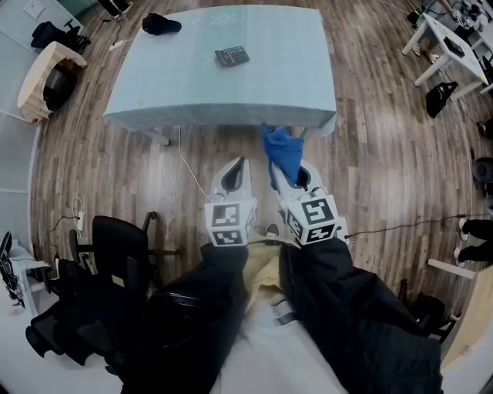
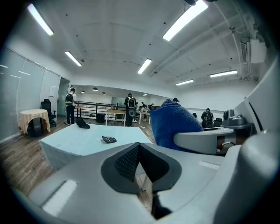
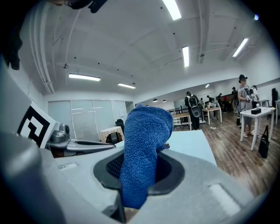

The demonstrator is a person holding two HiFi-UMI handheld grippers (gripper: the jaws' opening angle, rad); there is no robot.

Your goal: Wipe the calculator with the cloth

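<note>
A dark calculator lies on the pale blue table, toward its far middle; it shows small in the left gripper view. My right gripper is shut on a blue cloth that sticks up out of its jaws. My left gripper hangs beside it with its jaws closed together and nothing between them. Both grippers hover over the wooden floor, short of the table's near edge. The cloth also shows at the right of the left gripper view.
A black object lies at the table's far left corner. A black office chair stands at my left. A round side table is at far left, white desks at far right. Several people stand far back in the room.
</note>
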